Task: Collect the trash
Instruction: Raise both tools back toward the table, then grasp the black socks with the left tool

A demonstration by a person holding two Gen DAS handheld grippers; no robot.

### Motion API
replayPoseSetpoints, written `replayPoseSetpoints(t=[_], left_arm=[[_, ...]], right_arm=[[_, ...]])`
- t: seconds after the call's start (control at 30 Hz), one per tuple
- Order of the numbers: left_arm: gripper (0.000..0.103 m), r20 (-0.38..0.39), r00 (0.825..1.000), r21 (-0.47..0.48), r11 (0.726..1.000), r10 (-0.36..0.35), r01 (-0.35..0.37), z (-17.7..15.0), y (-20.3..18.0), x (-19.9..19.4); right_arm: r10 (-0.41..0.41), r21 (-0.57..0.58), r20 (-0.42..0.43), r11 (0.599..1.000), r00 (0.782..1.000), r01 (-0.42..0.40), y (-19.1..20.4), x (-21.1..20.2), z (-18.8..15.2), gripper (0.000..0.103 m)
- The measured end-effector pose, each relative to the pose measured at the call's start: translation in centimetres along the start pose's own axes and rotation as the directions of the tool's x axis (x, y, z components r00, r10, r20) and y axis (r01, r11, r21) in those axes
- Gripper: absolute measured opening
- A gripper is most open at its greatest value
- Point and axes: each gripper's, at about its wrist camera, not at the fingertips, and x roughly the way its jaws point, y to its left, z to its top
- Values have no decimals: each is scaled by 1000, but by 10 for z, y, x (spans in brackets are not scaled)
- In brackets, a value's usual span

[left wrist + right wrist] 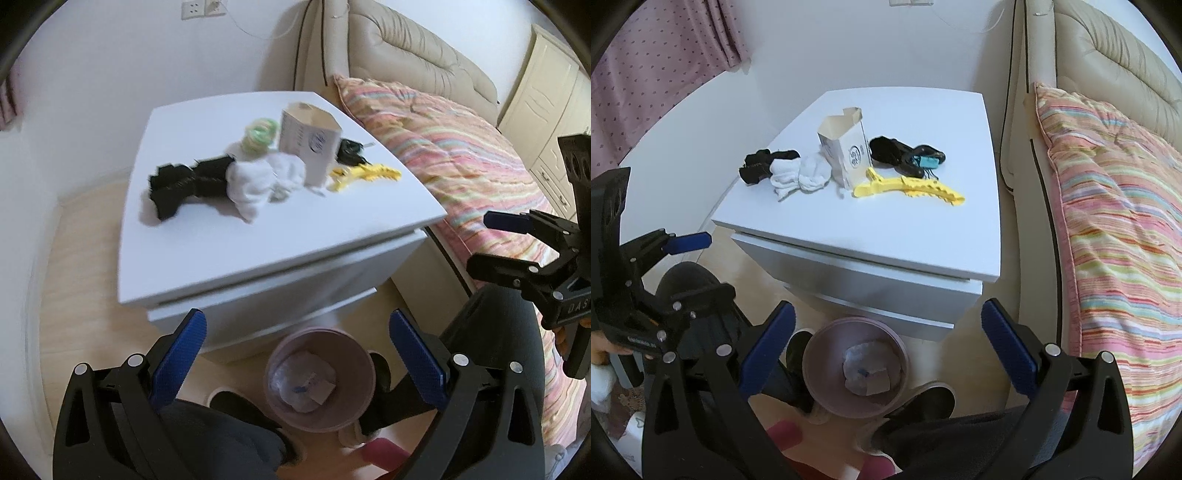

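A pink trash bin (320, 380) stands on the floor in front of a white nightstand (258, 251), with crumpled paper inside; it also shows in the right wrist view (855, 369). On the nightstand top (886, 229) stand an open white carton (846, 151), black and white socks (786, 171), a yellow hair clip (908, 188) and black clips (905, 153). Green hair ties (258, 134) lie behind the carton (308, 147). My left gripper (295, 354) is open and empty above the bin. My right gripper (886, 354) is open and empty above the bin.
A bed with a striped pink quilt (1115, 221) and a beige padded headboard (1108, 48) stands right of the nightstand. Pink curtains (657, 62) hang at the left. The person's dark-trousered legs and shoes (923, 402) flank the bin. A cream dresser (546, 110) stands beyond the bed.
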Motion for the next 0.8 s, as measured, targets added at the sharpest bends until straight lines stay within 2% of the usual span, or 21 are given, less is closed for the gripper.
replayPoseSetpoints(t=[0.57,0.8], left_arm=[[95,34,998,-26,999,49,-48,50,43,-17],[95,-7,999,-59,997,47,-48,77,61,-11]], right_arm=[[23,-37,21,999,1000,-22,8,-5,38,99],[30,-44,27,999,999,-28,11,-4,45,99]])
